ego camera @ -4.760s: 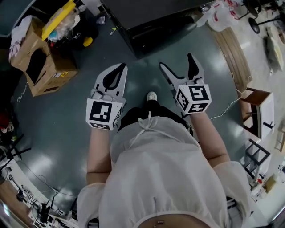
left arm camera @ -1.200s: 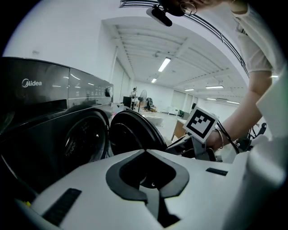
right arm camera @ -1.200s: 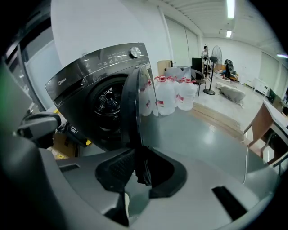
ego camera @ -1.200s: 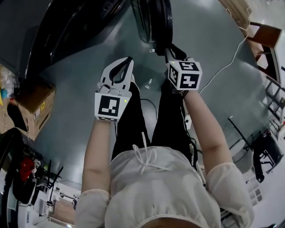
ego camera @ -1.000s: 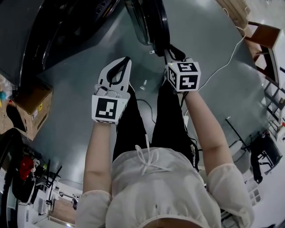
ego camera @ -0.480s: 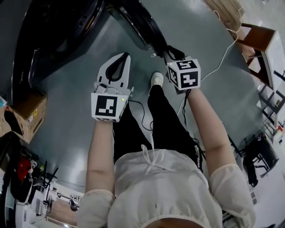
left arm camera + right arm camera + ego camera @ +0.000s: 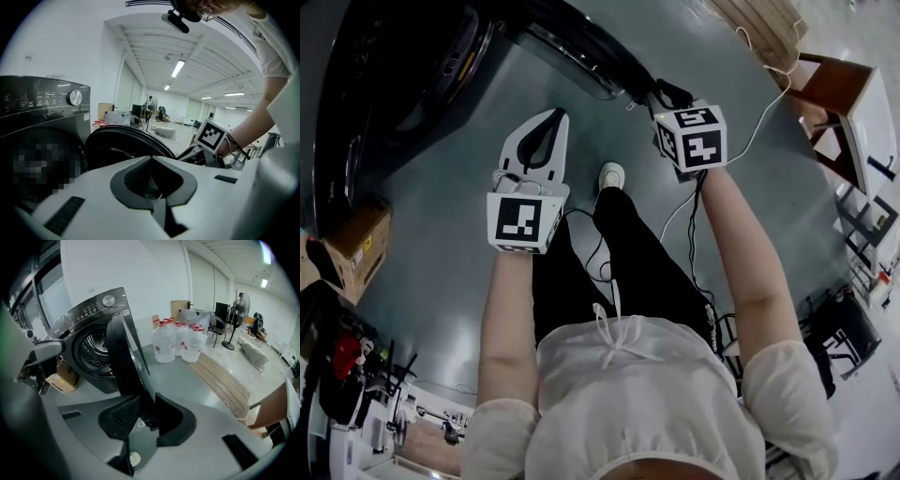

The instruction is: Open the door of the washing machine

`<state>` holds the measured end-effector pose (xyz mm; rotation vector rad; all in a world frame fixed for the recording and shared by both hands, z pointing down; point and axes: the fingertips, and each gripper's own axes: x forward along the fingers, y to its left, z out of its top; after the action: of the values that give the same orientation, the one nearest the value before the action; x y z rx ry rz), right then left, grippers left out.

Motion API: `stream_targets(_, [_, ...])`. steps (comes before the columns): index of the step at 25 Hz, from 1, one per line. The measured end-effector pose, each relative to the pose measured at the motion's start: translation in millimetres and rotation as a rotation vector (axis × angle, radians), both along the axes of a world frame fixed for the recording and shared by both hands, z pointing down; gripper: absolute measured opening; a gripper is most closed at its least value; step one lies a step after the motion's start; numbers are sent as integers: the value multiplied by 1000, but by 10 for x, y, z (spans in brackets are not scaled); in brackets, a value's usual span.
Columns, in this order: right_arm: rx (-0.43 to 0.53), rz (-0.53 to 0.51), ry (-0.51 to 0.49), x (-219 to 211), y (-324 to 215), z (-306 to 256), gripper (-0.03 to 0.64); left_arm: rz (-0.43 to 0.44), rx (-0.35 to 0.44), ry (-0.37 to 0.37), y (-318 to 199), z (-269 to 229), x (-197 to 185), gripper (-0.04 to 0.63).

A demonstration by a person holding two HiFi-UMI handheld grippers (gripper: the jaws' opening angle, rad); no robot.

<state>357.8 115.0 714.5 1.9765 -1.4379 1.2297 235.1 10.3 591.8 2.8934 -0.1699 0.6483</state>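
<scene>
The dark washing machine [image 7: 403,66] fills the top left of the head view, its drum [image 7: 96,350] showing in the right gripper view. Its round door [image 7: 581,52] stands swung out from the front. My right gripper [image 7: 666,94] is shut on the door's outer edge [image 7: 124,357], which runs down between the jaws. My left gripper [image 7: 560,113] hangs over the floor to the left of the door, apart from it. Its jaws are shut with nothing in them [image 7: 151,158]. The control panel [image 7: 42,101] is at the left of the left gripper view.
A cardboard box [image 7: 347,239] sits on the floor at the left. A wooden stool [image 7: 844,103] and a white cable [image 7: 759,84] are at the right. Large water bottles [image 7: 176,343] and wooden planks [image 7: 225,380] lie beyond the machine. The person's shoe [image 7: 610,174] is between the grippers.
The door has swung further out from the machine with my right gripper on its edge. Both grippers have shifted sideways together, and the person has stepped along.
</scene>
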Motion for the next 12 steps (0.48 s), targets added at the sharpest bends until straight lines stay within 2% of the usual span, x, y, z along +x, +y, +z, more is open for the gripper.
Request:
stream_targets(6, [-2, -36, 48, 422, -21, -19, 97, 20, 9, -9, 61, 15, 330, 21])
stream_targets(12, [-8, -43, 78, 647, -27, -13, 100, 28, 15, -4, 50, -8, 534, 21])
